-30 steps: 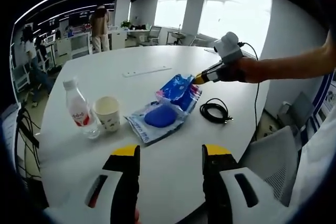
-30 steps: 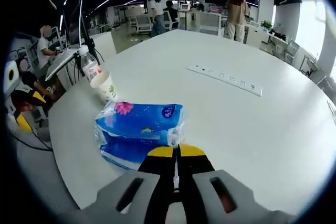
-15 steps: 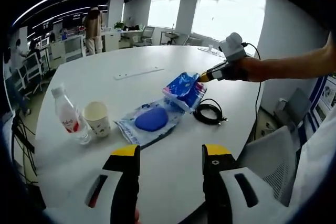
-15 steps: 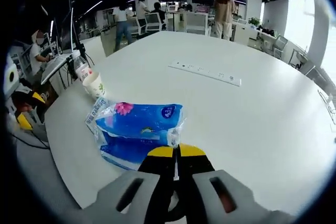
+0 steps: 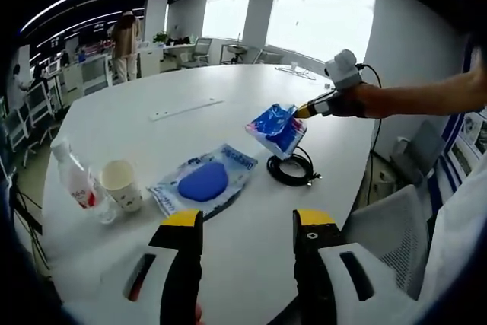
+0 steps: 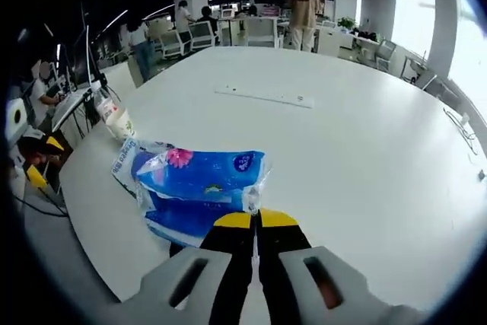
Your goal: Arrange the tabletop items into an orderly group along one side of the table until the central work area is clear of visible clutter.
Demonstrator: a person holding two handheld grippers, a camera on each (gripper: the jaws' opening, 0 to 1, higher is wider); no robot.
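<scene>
Right gripper (image 6: 255, 222) jaws clamped on tissue pack (image 6: 204, 192), left gripper (image 5: 248, 222) jaws open, black cable (image 5: 290, 170) beneath pack

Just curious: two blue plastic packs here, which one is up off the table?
The tissue pack, pinched by the right hand-held gripper; the other blue pack lies flat.
</scene>
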